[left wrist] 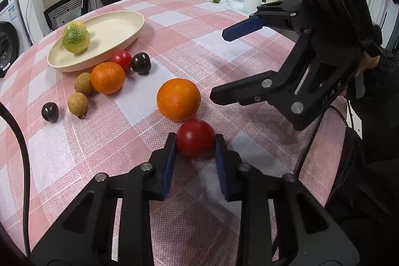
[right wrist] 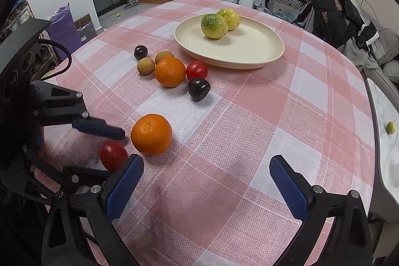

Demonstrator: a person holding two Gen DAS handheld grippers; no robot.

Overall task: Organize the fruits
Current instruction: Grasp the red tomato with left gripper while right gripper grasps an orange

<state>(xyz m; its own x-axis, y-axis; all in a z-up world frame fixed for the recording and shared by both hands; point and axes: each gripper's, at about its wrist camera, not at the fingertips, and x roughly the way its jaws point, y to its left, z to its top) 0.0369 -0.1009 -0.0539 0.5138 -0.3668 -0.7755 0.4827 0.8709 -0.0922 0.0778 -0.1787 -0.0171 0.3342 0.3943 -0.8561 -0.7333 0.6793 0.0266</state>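
Pinching a smooth, glossy red tomato [left wrist: 195,138] between its ribbed blue pads, the left gripper [left wrist: 195,156] holds it on the woven pink-checked tablecloth [left wrist: 224,46], touching a dimpled orange [left wrist: 178,99]. The right gripper [right wrist: 207,181] hovers spread wide, holding nothing. Farther off sits a shallow cream plate [right wrist: 249,51] bearing two knobbly yellow-green citrus (touching each other) [right wrist: 214,26].

Each black tool [left wrist: 195,141] [right wrist: 207,176] has blue textured pads [right wrist: 123,187] (silver screws at joints).
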